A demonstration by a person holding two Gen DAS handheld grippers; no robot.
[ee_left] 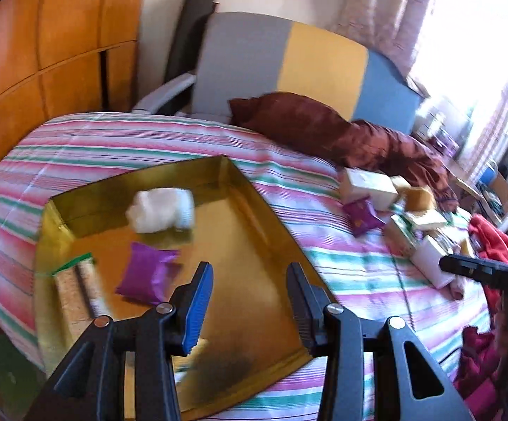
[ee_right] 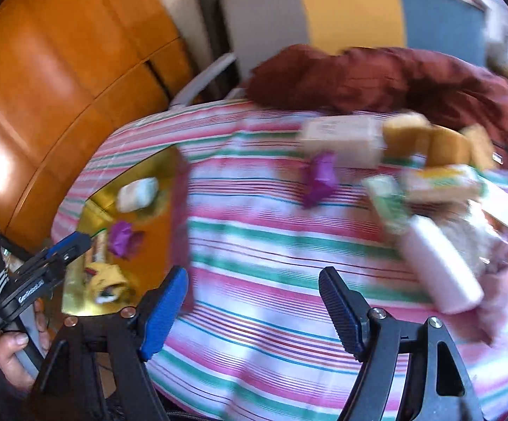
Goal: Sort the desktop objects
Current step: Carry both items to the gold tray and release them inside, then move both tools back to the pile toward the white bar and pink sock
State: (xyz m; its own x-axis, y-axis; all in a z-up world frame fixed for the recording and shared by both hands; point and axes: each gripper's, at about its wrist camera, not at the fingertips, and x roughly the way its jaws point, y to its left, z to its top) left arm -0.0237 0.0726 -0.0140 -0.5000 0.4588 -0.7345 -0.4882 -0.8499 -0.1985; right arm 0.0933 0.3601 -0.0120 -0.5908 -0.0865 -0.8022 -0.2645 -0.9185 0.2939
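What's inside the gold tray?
In the gold tray: a white bundle, a purple packet, a green-edged bag and a yellow wrapper. The left gripper hides its near corner.

both claws (ee_left: 250,301) (ee_right: 254,310) angled down, parted, empty.

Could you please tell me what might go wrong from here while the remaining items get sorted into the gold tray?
The loose heap of small cardboard boxes lies on a soft striped bedspread, so grabbing one may topple its neighbours. The shallow gold tray rests on that bedding too and could tip. Both views are blurred; the empty right hand-held gripper may miss.
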